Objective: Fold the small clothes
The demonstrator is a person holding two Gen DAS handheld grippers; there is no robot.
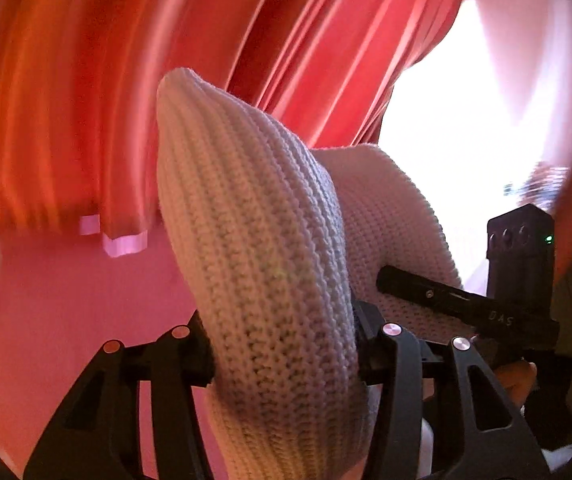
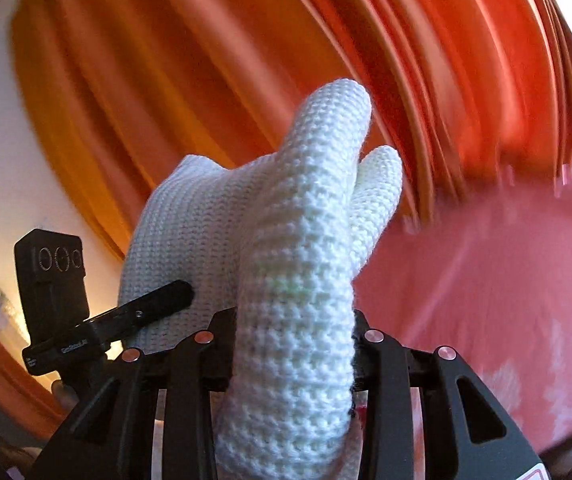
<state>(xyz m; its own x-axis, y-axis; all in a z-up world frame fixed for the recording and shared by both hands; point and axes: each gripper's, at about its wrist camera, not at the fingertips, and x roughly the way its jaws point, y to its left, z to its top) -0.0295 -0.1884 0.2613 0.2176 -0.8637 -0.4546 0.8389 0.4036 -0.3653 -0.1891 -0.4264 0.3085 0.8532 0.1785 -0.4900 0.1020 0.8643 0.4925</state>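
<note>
A white knitted garment (image 1: 254, 240) is bunched up and raised off the pink surface. In the left wrist view my left gripper (image 1: 286, 360) is shut on one thick fold of it, which stands up between the jaws. The knit stretches to the right, where one black finger (image 1: 425, 296) of the other gripper lies against it. In the right wrist view my right gripper (image 2: 291, 360) is shut on another fold of the same garment (image 2: 305, 220). To the left there, a finger (image 2: 154, 304) of the left gripper rests on the knit. The garment's lower part is hidden.
Red-orange curtains (image 1: 86, 100) hang behind, blurred by motion. A pink cloth-covered surface (image 1: 66, 300) with pale white patterns lies below. A bright window (image 1: 465, 120) glares at the right of the left wrist view. A person's fingers (image 1: 521, 380) hold the other gripper's handle.
</note>
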